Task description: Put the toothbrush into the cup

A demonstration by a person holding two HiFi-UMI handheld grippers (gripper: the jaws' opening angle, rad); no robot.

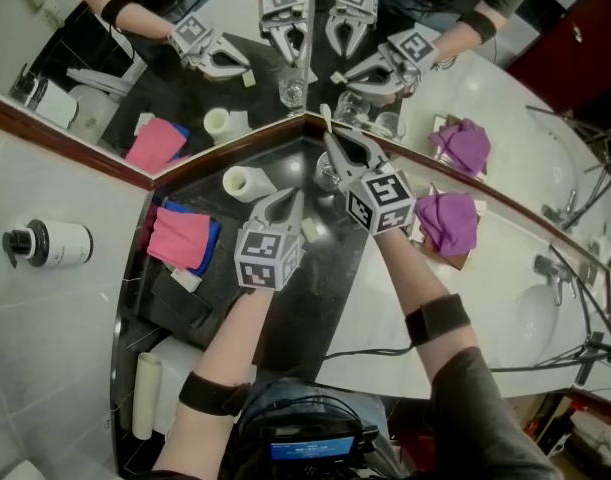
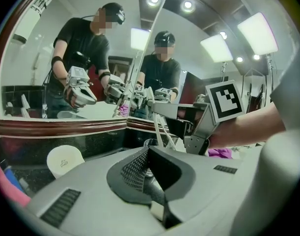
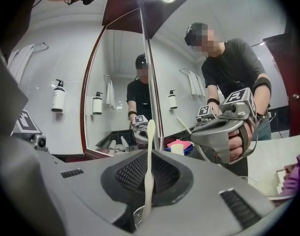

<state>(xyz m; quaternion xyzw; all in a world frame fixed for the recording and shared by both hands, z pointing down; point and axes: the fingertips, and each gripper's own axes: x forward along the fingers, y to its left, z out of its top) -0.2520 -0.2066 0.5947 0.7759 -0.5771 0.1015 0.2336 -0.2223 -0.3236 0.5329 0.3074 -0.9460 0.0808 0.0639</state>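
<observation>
Black counter (image 1: 320, 298) runs into a mirrored corner. Left gripper (image 1: 288, 201) hangs over it, jaws pressed together on nothing. Right gripper (image 1: 335, 146) is clamped on the toothbrush (image 3: 149, 151) (pale, cream-coloured), holding it upright over the glass cup (image 1: 327, 171) tucked in the corner, lower end right at its rim.

cream toothbrush (image 3: 149, 166) upright, lower end at rim of clear glass cup (image 3: 135, 219)
</observation>
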